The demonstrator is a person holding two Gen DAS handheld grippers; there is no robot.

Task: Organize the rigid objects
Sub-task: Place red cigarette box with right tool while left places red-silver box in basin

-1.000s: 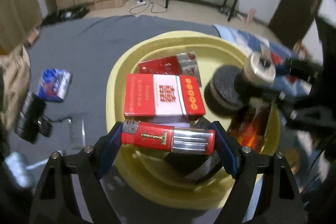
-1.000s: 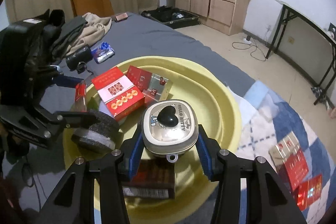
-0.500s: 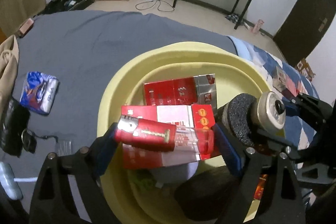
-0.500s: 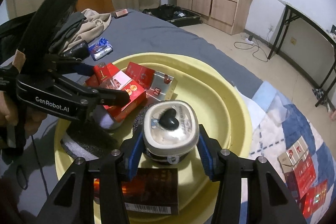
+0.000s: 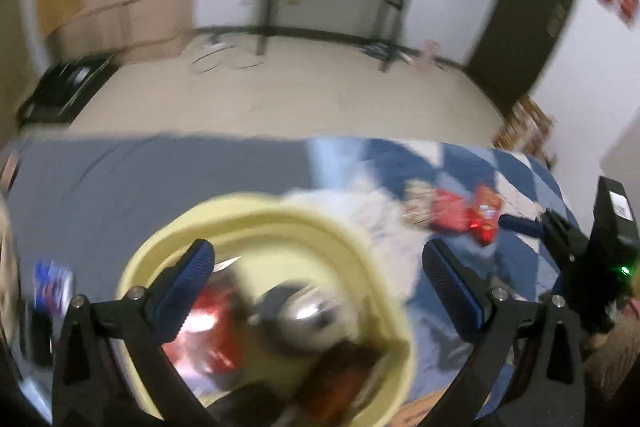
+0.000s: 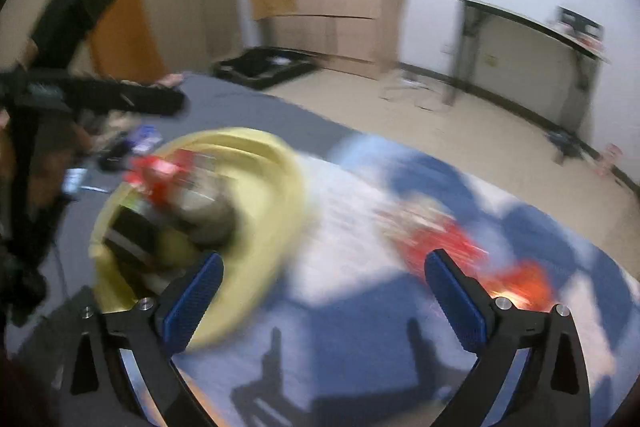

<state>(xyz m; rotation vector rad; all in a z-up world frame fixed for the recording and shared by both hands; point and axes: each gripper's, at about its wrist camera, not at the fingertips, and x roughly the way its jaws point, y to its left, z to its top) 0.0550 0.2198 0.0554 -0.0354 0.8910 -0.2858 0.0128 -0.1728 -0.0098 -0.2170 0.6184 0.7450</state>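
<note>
**Both tools empty, loose boxes left on the bed**

The left tool [image 5: 318,285] is spread wide with nothing between its blue pads [image 5: 184,287]. It hangs over the yellow basin [image 5: 256,211], which fills the lower left of its frame. Inside the basin lie blurred red boxes [image 5: 208,331], a round metal-topped item [image 5: 308,315] and a dark packet [image 5: 344,375]; blur hides how they sit against each other.

The right tool [image 6: 320,291] is also wide open and empty. It hangs over the blue-and-white quilt [image 6: 360,307], with the basin [image 6: 280,187] at mid-left of its frame. Some red boxes [image 6: 444,239] lie on the quilt at mid-right, just above the tool's right pad [image 6: 452,299] in the picture and well apart from the basin. In the left view the same cluster [image 5: 460,213] sits at upper right.

Judging from this, the loose boxes on the quilt are what is left to gather.

Risks, as I judge them:
- Both views are smeared, so either tool could close off-centre and only nudge a box across the soft quilt.
- The boxes lie bunched together; one pinch may catch two, and one could drop on the way.
- The two tools work close to each other near the basin, so they could collide.
- The basin rests on bedding and is already crowded; a knock on its rim could tip it or spill items.
</note>
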